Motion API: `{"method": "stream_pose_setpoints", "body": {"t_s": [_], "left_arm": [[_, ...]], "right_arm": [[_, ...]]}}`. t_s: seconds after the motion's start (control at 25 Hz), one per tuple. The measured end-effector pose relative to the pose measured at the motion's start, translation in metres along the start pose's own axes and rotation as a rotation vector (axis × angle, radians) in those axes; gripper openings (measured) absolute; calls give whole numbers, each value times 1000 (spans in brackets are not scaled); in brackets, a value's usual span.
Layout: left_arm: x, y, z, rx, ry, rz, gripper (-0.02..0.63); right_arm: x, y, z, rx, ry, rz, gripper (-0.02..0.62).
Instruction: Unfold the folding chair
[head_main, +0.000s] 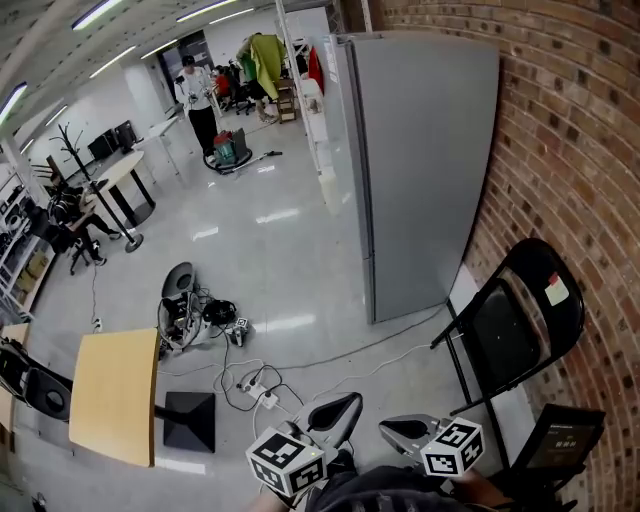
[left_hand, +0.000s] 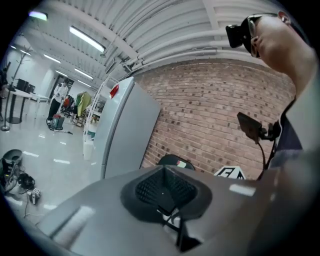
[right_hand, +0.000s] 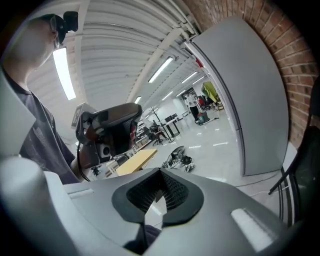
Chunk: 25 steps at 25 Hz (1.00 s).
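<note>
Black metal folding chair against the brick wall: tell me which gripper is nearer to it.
Right. The right gripper sits below and left of the black folding chair; the left gripper lies farther left, beyond it.

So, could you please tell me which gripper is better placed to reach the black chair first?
Probably the right. The right gripper sits nearer the chair, which stands by the brick wall on that side; the left gripper is farther off. Both are shut and empty.
</note>
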<state>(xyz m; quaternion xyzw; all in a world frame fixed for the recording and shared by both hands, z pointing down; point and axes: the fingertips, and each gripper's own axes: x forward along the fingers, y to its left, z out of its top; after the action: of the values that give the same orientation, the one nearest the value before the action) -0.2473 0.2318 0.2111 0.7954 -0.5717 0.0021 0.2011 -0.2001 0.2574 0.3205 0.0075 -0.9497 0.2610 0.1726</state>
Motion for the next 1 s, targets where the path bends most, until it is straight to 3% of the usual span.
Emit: {"method": "stream_pose_setpoints", "body": {"t_s": [0.32,0.44,0.6,0.8,1.0], "left_arm": [[-40,89,-11,-116,10,-65,2],[-50,115,-14,-123,13,-108,2],[-50,148,11,-111,-42,-128,2],[-22,137,13,-145,9,-204,2],[21,104,8,-84,63,-272,2]], "right_arm": [[82,23,22,-23,35,-88,2],[100,28,19,-41,46,-158,2],[116,17,43,-71,52,-222,2],[106,6,54,-40,64,-262,2],[78,-21,53,-4,15,-303,2]]}}
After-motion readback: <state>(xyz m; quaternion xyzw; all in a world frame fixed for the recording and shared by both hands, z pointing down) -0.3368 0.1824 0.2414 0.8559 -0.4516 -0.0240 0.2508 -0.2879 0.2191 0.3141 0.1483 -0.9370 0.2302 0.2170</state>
